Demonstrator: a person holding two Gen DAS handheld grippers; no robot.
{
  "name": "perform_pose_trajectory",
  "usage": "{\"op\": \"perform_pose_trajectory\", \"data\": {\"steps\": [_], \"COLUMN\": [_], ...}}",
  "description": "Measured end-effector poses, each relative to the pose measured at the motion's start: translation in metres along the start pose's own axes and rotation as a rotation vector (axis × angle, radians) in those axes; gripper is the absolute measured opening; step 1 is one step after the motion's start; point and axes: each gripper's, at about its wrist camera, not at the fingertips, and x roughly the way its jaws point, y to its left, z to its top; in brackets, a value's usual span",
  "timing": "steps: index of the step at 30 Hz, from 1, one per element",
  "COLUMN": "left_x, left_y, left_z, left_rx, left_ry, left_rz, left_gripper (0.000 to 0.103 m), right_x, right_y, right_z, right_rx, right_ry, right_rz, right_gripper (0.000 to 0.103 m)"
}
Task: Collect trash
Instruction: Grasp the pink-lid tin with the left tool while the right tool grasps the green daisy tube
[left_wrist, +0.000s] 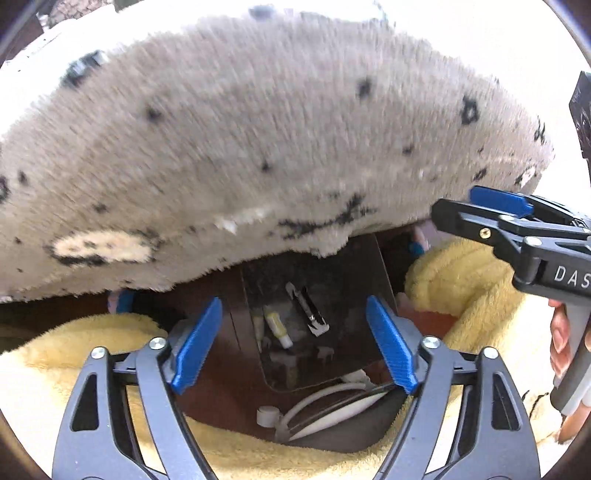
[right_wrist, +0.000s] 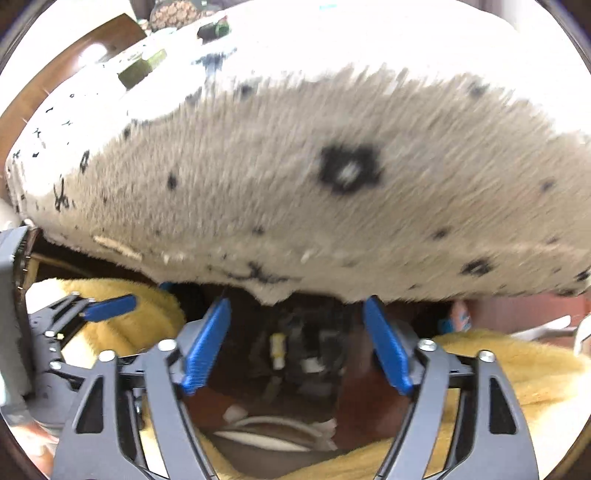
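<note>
Both the left hand-held gripper and the right hand-held gripper stand with blue pads wide apart and nothing between them. A shaggy grey rug with black marks fills the upper part of both views. Below its edge, at lower centre, a dark tray holds the trash, small yellow-white scraps, flanked by yellow towelling.

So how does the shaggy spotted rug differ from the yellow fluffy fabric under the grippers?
The spotted rug is pale grey-beige with black marks; the yellow fabric is plain yellow. The rug hangs lifted across the upper view, blurred; the yellow fabric lies low, bunched on both sides of the dark tray. Both have soft pile.
</note>
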Motion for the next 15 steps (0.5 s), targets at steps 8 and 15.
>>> {"op": "perform_pose_trajectory", "data": {"steps": [8,15], "left_x": [-0.045,-0.085], "left_y": [0.01,0.029], "left_z": [0.01,0.032], "left_rx": [0.0,-0.015], "left_ry": [-0.112,-0.227], "left_rz": [0.056,0.1], "left_gripper": [0.089,0.089], "right_x": [-0.029,-0.052], "right_y": [-0.007,-0.014], "right_z": [0.013,0.037], "right_rx": [-0.03,-0.017], "right_ry": [-0.079,-0.163], "right_rz": [-0.083,-0.075], "right_gripper": [0.093,0.093]}}
